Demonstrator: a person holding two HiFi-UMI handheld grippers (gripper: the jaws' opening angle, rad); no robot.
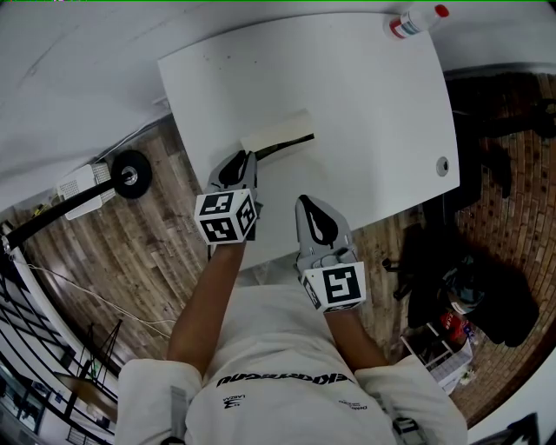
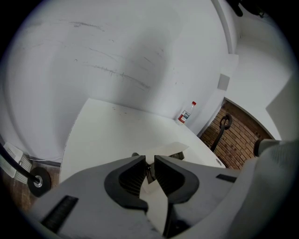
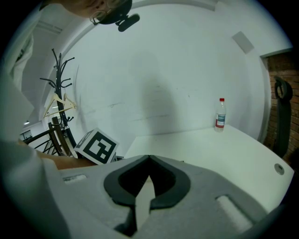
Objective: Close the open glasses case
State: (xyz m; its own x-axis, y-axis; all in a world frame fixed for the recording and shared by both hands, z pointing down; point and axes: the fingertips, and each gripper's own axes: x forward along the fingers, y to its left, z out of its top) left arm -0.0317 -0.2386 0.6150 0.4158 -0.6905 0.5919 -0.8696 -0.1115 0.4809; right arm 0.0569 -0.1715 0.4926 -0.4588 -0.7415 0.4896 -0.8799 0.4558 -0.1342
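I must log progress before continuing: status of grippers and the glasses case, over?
Left gripper at end of glasses case, jaws narrowly apart, grip unclear. Right gripper shut, empty. Case open on table. Nothing in the way.

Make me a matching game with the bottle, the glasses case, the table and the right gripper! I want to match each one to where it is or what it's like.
Things:
1. bottle
2. glasses case
3. right gripper
4. table

Descriptions:
A. white all over
B. jaws shut together, nothing between them
C. lying open
D. standing at the table's far corner, with a red cap

Pairs: 1-D, 2-C, 3-B, 4-A
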